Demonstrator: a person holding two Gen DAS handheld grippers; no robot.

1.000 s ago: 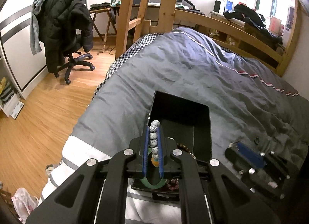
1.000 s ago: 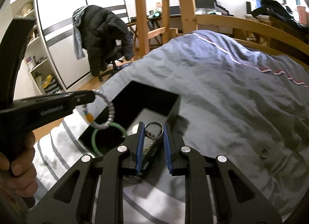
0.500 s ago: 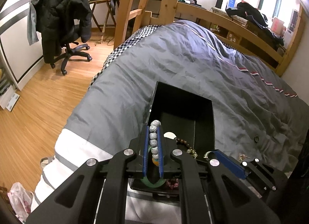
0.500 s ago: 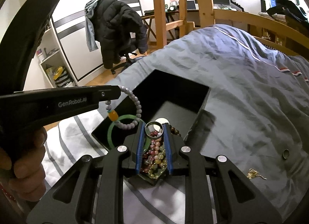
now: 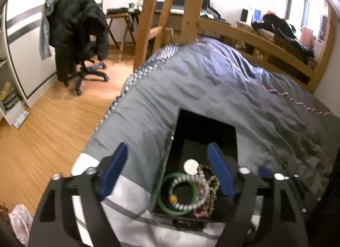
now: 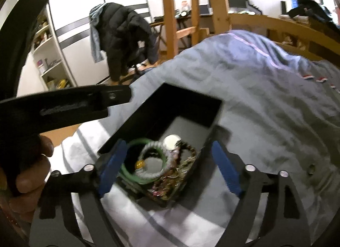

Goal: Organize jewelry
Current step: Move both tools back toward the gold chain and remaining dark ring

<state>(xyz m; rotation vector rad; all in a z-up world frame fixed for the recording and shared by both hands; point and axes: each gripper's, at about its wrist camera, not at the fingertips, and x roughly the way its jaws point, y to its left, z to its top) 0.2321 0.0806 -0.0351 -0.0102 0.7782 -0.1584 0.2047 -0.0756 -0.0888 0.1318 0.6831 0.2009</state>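
A black open box (image 5: pixel 204 127) (image 6: pixel 170 100) lies on the grey duvet. Inside it a white bead bracelet (image 5: pixel 187 191) (image 6: pixel 153 174) with an orange bead lies loose on a green bangle (image 5: pixel 170 208) (image 6: pixel 127 172). Beside them are brown and multicoloured bead bracelets (image 5: pixel 212 185) (image 6: pixel 170 185) and a round silver disc (image 5: pixel 191 166) (image 6: pixel 171 141). My left gripper (image 5: pixel 167 148) (image 6: pixel 125 96) hangs over the box's near left part, jaws opening, nothing between the pads. My right gripper (image 6: pixel 169 147) hangs above the box's near end, jaws opening too, gripping nothing.
A small ring (image 6: pixel 312 167) lies on the duvet right of the box. A hand (image 6: pixel 25 174) holds the left gripper. The wooden bed frame and ladder (image 5: pixel 187 13) stand behind. On the wood floor at left is a chair with a black jacket (image 5: pixel 74 34).
Both grippers went from shut to wide open. The white bead bracelet dropped from the left one into the box, and the ring and multicoloured beads left the right one.
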